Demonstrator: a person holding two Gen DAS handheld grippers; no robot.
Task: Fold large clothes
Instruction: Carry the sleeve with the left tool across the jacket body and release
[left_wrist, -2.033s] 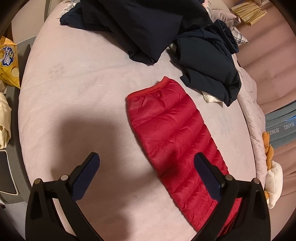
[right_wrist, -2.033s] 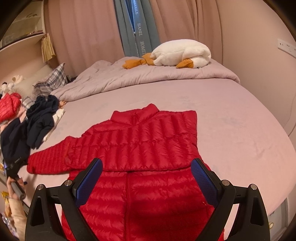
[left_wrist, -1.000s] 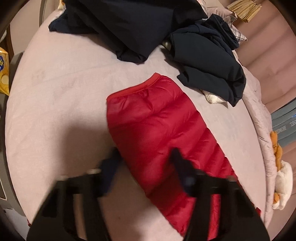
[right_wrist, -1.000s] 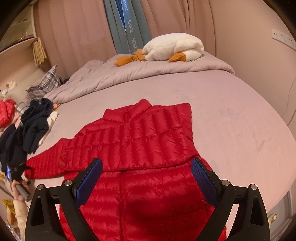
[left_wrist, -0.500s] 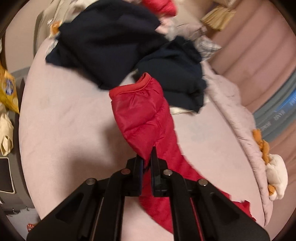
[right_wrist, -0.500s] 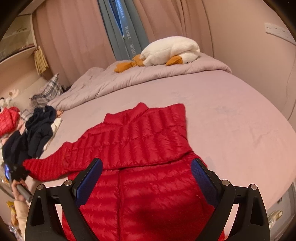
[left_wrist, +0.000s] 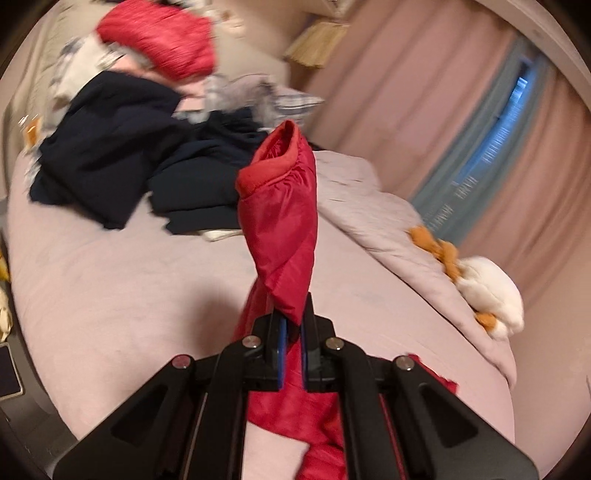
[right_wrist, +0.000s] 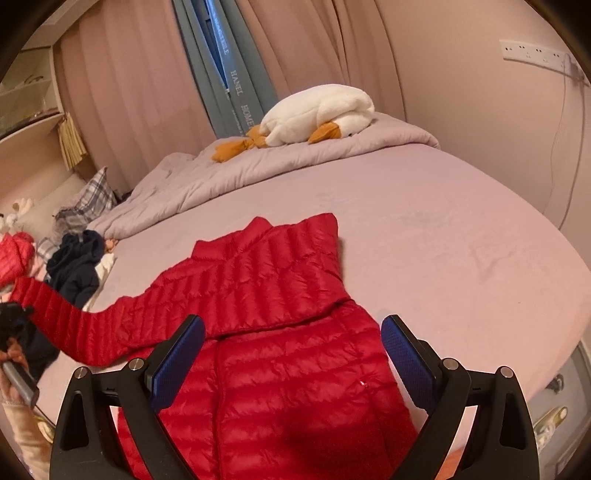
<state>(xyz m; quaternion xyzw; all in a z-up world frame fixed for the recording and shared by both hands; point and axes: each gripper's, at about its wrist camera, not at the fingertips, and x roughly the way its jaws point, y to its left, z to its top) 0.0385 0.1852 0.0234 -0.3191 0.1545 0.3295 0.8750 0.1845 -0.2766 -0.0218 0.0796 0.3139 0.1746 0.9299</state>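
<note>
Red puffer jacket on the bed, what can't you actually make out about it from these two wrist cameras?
- Red jacket hem: right wrist view, cut off by the bottom edge and the open right gripper.
- Its other sleeve: in neither view, apparently folded under the body.
- Pinch point on the lifted sleeve: left wrist view, covered by the shut left gripper.
- Second red garment: left wrist view, motion-blurred.
</note>
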